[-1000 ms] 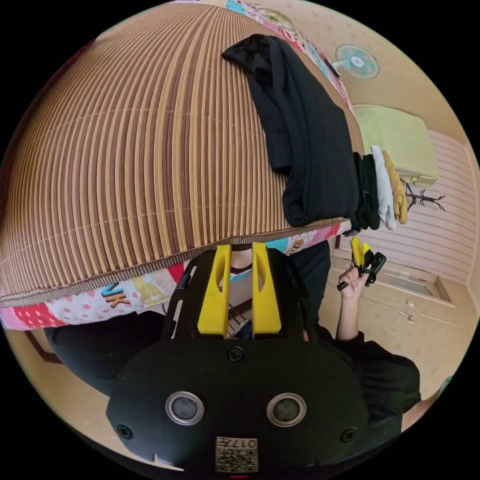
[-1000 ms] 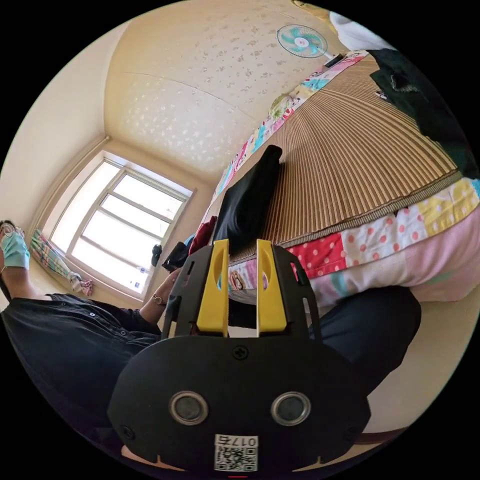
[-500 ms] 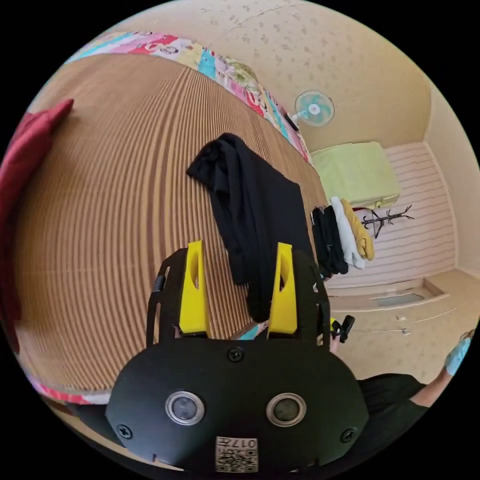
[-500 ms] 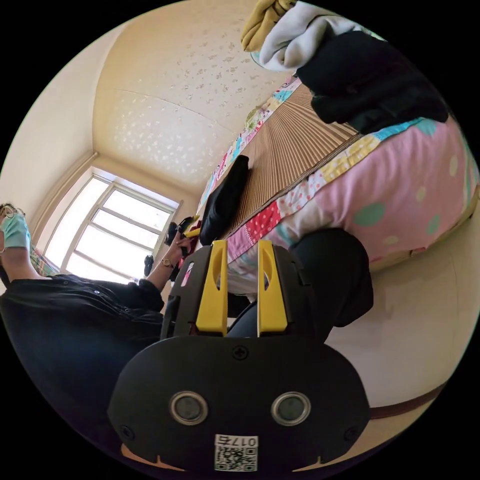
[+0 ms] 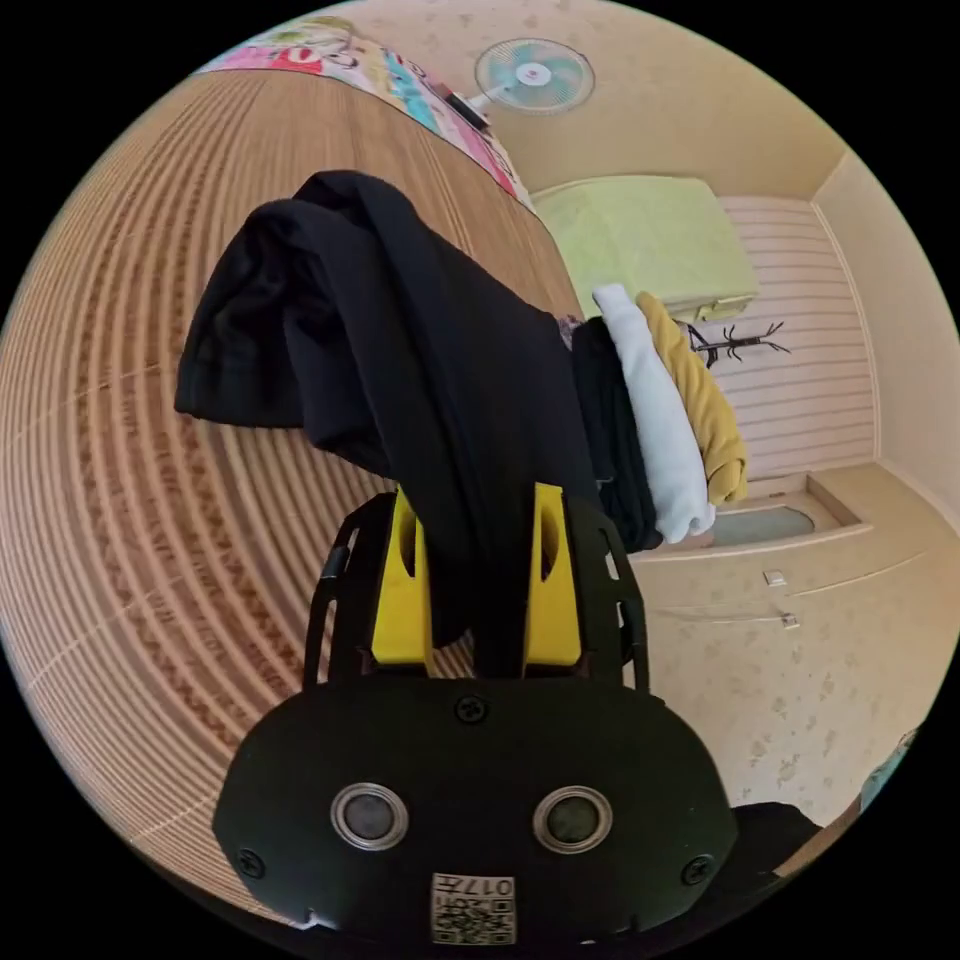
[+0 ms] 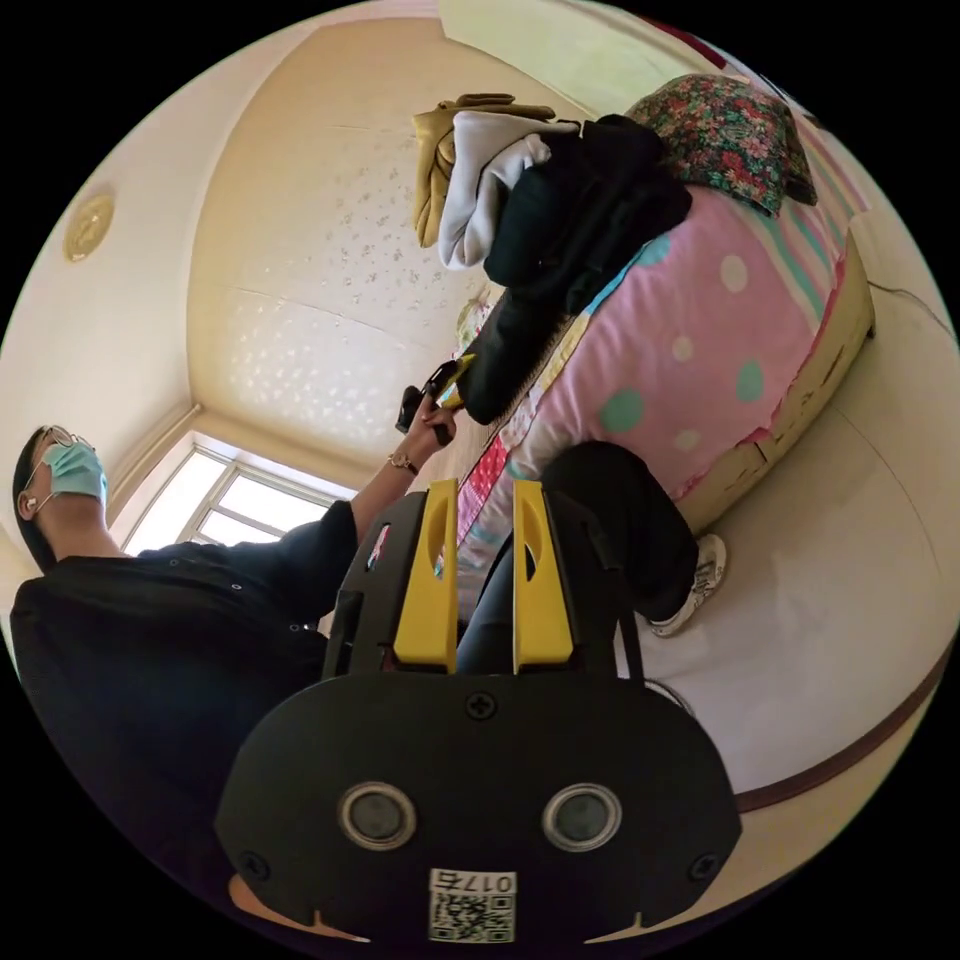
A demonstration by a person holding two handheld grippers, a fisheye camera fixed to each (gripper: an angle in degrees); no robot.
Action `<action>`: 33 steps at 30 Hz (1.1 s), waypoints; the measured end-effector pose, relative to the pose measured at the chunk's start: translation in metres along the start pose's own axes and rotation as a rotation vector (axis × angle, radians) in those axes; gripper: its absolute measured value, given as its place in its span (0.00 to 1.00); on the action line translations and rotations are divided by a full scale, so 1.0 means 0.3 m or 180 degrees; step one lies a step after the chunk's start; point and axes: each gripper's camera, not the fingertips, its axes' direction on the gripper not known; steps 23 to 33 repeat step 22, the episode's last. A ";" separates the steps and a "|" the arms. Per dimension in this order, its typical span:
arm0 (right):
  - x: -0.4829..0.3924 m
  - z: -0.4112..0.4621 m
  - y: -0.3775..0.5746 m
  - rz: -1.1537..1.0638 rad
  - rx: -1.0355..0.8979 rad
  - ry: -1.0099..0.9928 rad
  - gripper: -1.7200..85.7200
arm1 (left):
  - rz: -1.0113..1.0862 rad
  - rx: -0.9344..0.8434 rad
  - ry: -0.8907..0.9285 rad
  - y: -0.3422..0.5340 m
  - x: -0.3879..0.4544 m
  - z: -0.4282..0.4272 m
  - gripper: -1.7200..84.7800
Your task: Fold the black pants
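Two yellow jaws of your left gripper (image 5: 470, 585) clamp the black pants (image 5: 400, 350), bunched on the striped bed mat (image 5: 130, 520). Just beside them sits a stack of folded clothes (image 5: 650, 410). Your right gripper (image 6: 478, 575) hangs narrowly parted, holding nothing, off the bed (image 6: 700, 350).

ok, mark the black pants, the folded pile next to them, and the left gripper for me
black pants (image 5: 400, 340): left gripper view, on the broad bunched middle of the fabric.
folded pile (image 5: 660, 420): left gripper view, on the white garment between the black and mustard ones.
left gripper (image 5: 468, 580): left gripper view, between the yellow jaws, where the pants pass.
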 end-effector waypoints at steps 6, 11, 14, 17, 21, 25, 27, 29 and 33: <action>-0.044 0.105 0.024 -0.0347 -0.0367 0.0336 0.09 | 0.0327 0.0122 -0.0262 0.296 0.007 -0.083 0.17; -0.050 0.325 -0.006 -0.0620 -0.0732 0.0009 0.05 | 0.0227 0.0638 -0.1208 0.758 -0.127 -0.439 0.12; -0.101 0.484 -0.019 -0.0930 -0.0909 -0.0160 0.03 | -0.0091 0.1700 -0.2137 1.051 -0.152 -0.777 0.13; -0.149 0.640 -0.006 -0.1113 -0.1077 -0.0400 0.03 | -0.0445 0.2232 -0.2977 1.193 -0.158 -1.039 0.14; -0.225 0.769 0.065 -0.1306 -0.1230 -0.0664 0.03 | -0.0748 0.2268 -0.3483 1.138 -0.250 -1.234 0.19; -0.233 0.778 0.078 -0.1332 -0.1257 -0.0651 0.03 | -0.1008 0.2081 -0.3584 1.086 -0.326 -1.256 0.19; -0.233 0.778 0.078 -0.1332 -0.1257 -0.0651 0.03 | -0.1008 0.2081 -0.3584 1.086 -0.326 -1.256 0.19; -0.233 0.778 0.078 -0.1332 -0.1257 -0.0651 0.03 | -0.1008 0.2081 -0.3584 1.086 -0.326 -1.256 0.19; -0.233 0.778 0.078 -0.1332 -0.1257 -0.0651 0.03 | -0.1008 0.2081 -0.3584 1.086 -0.326 -1.256 0.19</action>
